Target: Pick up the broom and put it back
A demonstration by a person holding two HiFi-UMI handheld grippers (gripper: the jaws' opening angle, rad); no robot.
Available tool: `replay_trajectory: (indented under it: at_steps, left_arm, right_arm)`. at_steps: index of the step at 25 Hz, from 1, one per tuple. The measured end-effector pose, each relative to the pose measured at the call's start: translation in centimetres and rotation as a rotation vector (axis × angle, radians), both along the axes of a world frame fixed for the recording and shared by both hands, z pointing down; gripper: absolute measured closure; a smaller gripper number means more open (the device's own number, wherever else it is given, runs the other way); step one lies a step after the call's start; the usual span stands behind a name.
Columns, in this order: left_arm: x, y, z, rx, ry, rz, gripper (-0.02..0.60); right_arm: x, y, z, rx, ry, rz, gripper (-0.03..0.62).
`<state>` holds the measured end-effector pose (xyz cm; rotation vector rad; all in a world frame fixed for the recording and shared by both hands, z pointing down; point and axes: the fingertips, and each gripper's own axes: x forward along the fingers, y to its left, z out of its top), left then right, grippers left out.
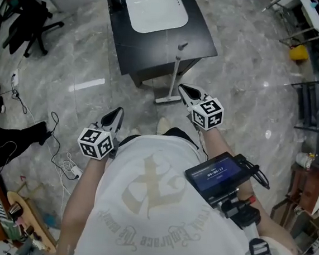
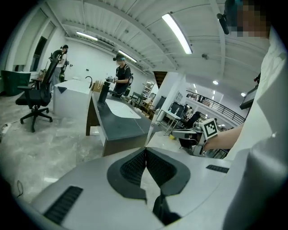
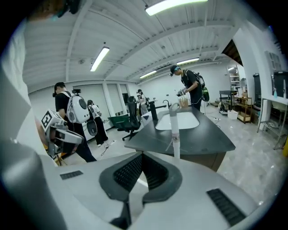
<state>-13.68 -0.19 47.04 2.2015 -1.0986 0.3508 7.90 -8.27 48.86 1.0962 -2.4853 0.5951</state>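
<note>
Leaning against the dark rectangular table [image 1: 156, 45], the white-handled broom [image 1: 174, 75] stands free just ahead of the right gripper [image 1: 183, 89]; the left gripper [image 1: 118, 112] hangs further back. Left gripper view: jaws closed, empty. Right gripper view: jaws closed, empty, with the broom ahead. It looks already put back, and any regrasp needs the jaws opened first.

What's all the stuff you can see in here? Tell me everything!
broom: one, pale handle, leaning on the table's near edge, head on the floor
table: one, dark, ahead of the person
basin: one, white, set in the tabletop
office chair: one, black, far left
cables: a tangle, black and white, floor at left
yellow object: one, floor at far right, too small to name
other people: several, around the room
screen device: one, black, on the person's chest
left gripper: one, grey, jaws together, empty
right gripper: one, grey, jaws together, empty, near the broom's head
</note>
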Motion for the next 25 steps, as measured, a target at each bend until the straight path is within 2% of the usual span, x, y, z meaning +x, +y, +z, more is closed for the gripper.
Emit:
replay_trajectory:
  at_steps: [5,13,25]
  left_arm:
    - [0.7,0.4,-0.8,0.026,0.01,0.072,0.569]
    - [3.0,-1.8,-0.6,0.044,0.008,0.161,0.569]
    - [4.6,-1.9,-1.0,0.063,0.017,0.188,0.569]
  right_arm:
    - [-2.1,3.8,-3.9,0.05,-0.072,-0.001,0.577]
    - [-2.8,5.2,-4.1,0.041,-0.134,-0.001,0.577]
    - [-2.1,5.3,-5.0,0.058,-0.133,0.005,0.577]
